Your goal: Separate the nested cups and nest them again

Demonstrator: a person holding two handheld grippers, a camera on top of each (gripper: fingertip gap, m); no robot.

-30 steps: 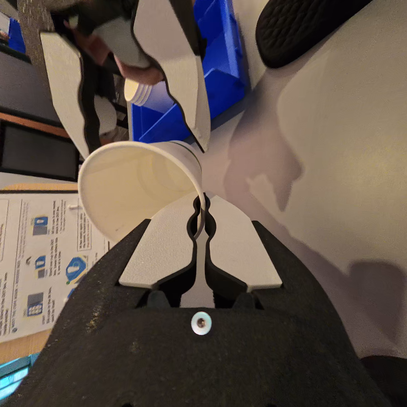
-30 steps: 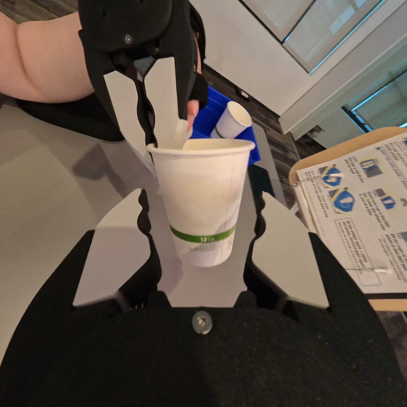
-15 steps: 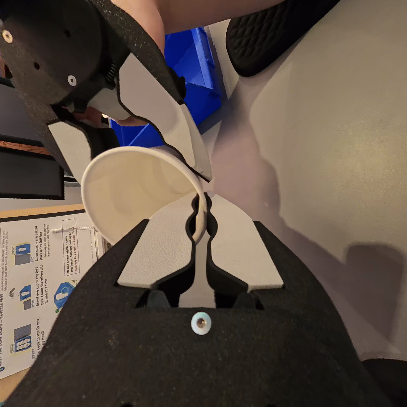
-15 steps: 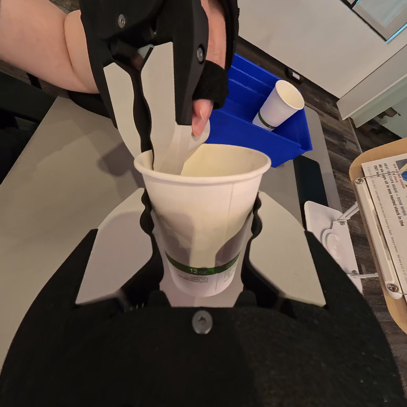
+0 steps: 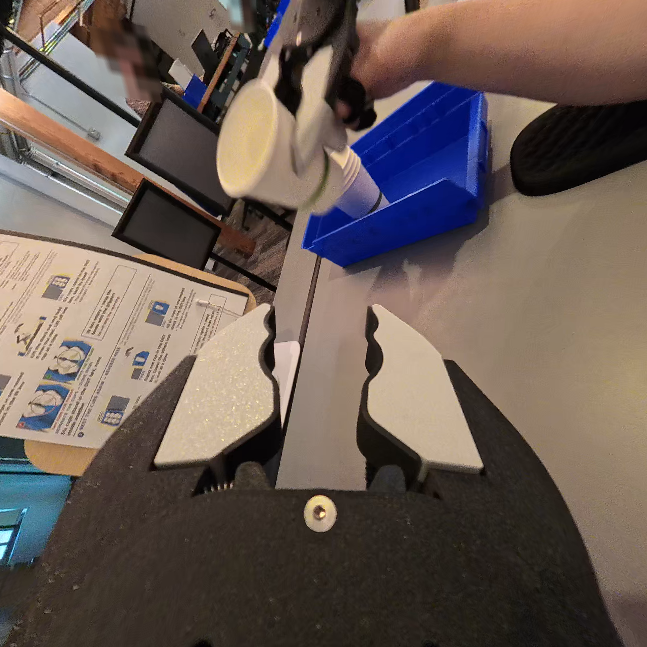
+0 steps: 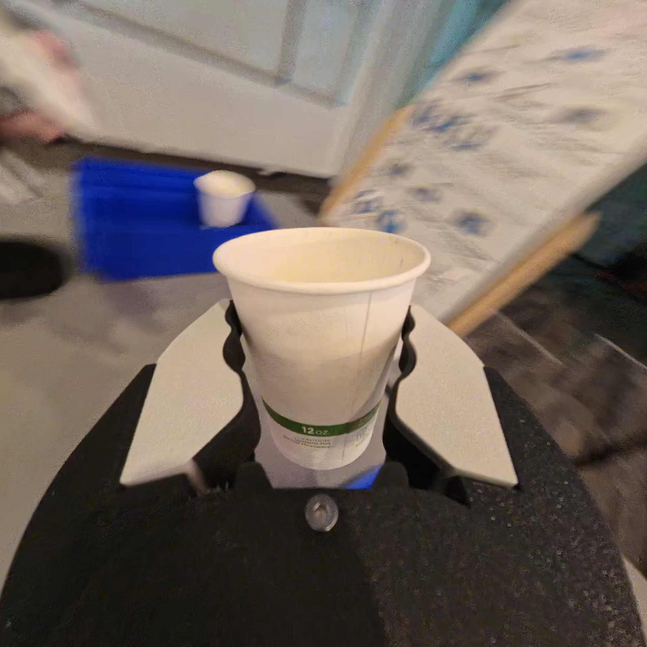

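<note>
Grey table (image 5: 525,315), blue bin (image 5: 420,196); left tongs (image 5: 320,315) wide, right tongs (image 6: 318,311) around cup (image 6: 320,336).

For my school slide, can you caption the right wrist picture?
The right hand-held gripper holds a white paper cup upright; a blue bin sits behind.

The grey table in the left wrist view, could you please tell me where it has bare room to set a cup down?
The grey table is bare between the blue bin and the open left gripper. It is crowded inside the bin, where nested cups stand, and by the black pad at the far right.
</note>
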